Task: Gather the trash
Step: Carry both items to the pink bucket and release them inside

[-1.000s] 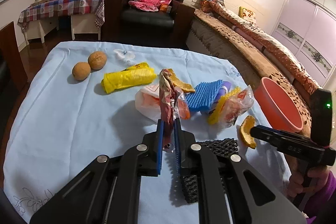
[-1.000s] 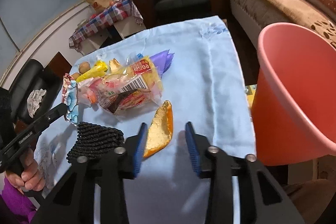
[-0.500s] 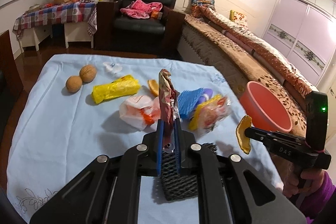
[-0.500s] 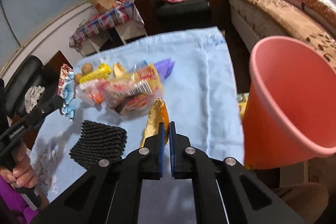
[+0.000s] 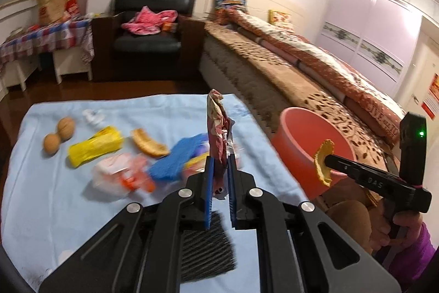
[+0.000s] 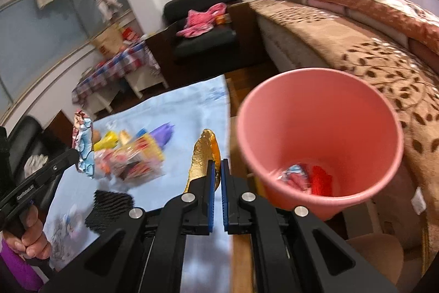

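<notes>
Both claws were loaded, folks; the right claw (image 6: 216, 175) was clamped on a strip of orange peel (image 6: 204, 155), pinched only by its lower end, with most of the peel standing up above the pads; the left claw (image 5: 218, 169) was closed on a crumpled snack wrapper (image 5: 217, 125), gripped low as well, the foil rising tall out of the jaws.

The pink bin (image 6: 318, 144) stood off the right edge of the table, beside the bed (image 6: 370, 51); it already had a couple of wrappers lying in the bottom; the peel hung just left of its rim, not over the mouth.

The risks, as I read them; the peel was curved and stiff, held by a thin edge, so a quick swing could have twisted it out of the pads and dropped it on the blue tablecloth (image 6: 175, 111) or into the gap between table and bin; a release short of the rim would have sent it to the floor; a low approach could have knocked the rim and tipped the light bin.

The wrapper was the floppier worry; light foil could cling to a pad on release or drift past the bin.

Both claws were bound for one opening, judging by the task; the two could have collided above it.

Plenty of litter lay on the cloth: a yellow bag (image 5: 94, 146), a blue net (image 5: 175, 158), a black mesh sleeve (image 5: 207, 246), another peel (image 5: 148, 144).
</notes>
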A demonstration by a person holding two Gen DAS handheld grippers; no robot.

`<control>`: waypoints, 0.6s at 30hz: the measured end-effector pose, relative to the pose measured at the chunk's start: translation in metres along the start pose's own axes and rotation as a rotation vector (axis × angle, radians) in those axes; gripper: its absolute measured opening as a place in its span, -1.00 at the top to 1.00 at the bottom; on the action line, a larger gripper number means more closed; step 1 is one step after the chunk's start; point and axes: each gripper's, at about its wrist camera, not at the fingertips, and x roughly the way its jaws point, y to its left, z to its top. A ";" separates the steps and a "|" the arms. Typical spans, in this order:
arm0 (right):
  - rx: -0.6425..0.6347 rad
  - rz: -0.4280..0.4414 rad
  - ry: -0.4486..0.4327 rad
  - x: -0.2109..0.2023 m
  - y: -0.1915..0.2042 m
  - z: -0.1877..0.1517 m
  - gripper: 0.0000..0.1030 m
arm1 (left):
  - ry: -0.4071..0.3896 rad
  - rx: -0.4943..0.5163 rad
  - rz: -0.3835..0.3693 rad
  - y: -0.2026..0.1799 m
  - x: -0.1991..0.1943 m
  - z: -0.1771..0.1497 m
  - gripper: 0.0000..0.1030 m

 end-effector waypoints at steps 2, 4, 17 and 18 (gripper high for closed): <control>0.024 -0.020 -0.016 -0.007 -0.011 0.001 0.93 | 0.003 0.020 -0.033 -0.015 0.007 0.005 0.82; 0.044 -0.038 -0.034 -0.012 -0.022 0.002 0.92 | 0.006 0.047 -0.063 -0.030 0.014 0.009 0.82; 0.152 -0.119 -0.086 -0.017 -0.072 0.007 0.92 | 0.066 0.159 -0.188 -0.104 0.062 0.024 0.82; 0.159 -0.123 -0.086 -0.016 -0.075 0.007 0.92 | 0.081 0.160 -0.195 -0.109 0.069 0.024 0.82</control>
